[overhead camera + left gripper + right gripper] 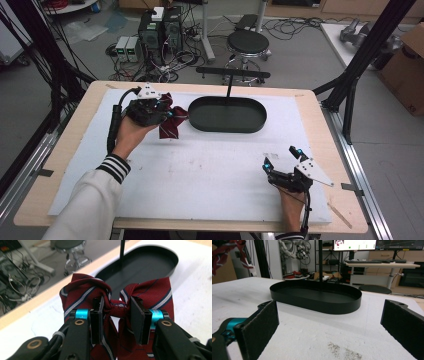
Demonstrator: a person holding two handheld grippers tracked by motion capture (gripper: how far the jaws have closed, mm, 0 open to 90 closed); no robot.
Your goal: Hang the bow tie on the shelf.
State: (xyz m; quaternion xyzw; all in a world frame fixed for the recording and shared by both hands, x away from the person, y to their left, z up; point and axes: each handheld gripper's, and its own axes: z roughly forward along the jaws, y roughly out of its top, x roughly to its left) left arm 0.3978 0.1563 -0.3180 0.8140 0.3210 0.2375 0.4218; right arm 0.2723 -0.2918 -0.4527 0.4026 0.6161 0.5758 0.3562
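Note:
A dark red bow tie [170, 124] with white and navy stripes hangs above the white mat, just left of the black oval tray [227, 129]. My left gripper [166, 110] is shut on it. In the left gripper view the two pads pinch the knot of the bow tie [82, 293], with my left gripper [117, 306] pointing toward the tray [172, 267]. My right gripper [281, 156] rests low near the front right of the mat, open with nothing between its jaws. In the right gripper view my right gripper [329, 315] faces the tray [317, 303], and the bow tie [224, 252] shows at the upper left.
A thin black post [230, 86] rises from the tray's far side and carries a crossbar [232, 73]. The white mat [210, 175] covers most of the wooden table. Beyond the far edge stand a stool [248, 44], computers and cables on the floor.

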